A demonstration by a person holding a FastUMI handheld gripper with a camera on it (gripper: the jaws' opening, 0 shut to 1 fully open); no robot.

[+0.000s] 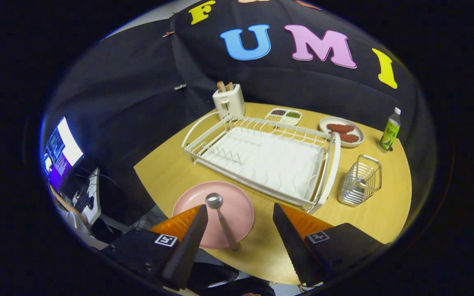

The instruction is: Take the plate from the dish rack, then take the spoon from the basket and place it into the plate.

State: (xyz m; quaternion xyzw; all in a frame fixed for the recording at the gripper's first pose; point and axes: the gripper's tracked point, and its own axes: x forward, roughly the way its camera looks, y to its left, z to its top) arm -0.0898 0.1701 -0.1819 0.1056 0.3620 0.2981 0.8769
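Observation:
A pink plate [216,211] lies on the wooden table [167,172], just in front of the white dish rack [261,158]. A metal spoon [221,220] rests across the plate, bowl toward the rack, handle end reaching over the plate's near rim. My gripper [240,216] hovers above the table's near edge, open, with nothing between its fingers. The left finger [191,234] overlaps the plate's near side and the spoon lies just inside it. The wire basket [360,181] stands to the right of the rack, beyond the right finger.
A white toaster [228,100] stands behind the rack. A divided dish [283,116], a plate with brown food [342,131] and a green bottle [390,131] line the table's far side. Off the table to the left sits a lit monitor [62,150].

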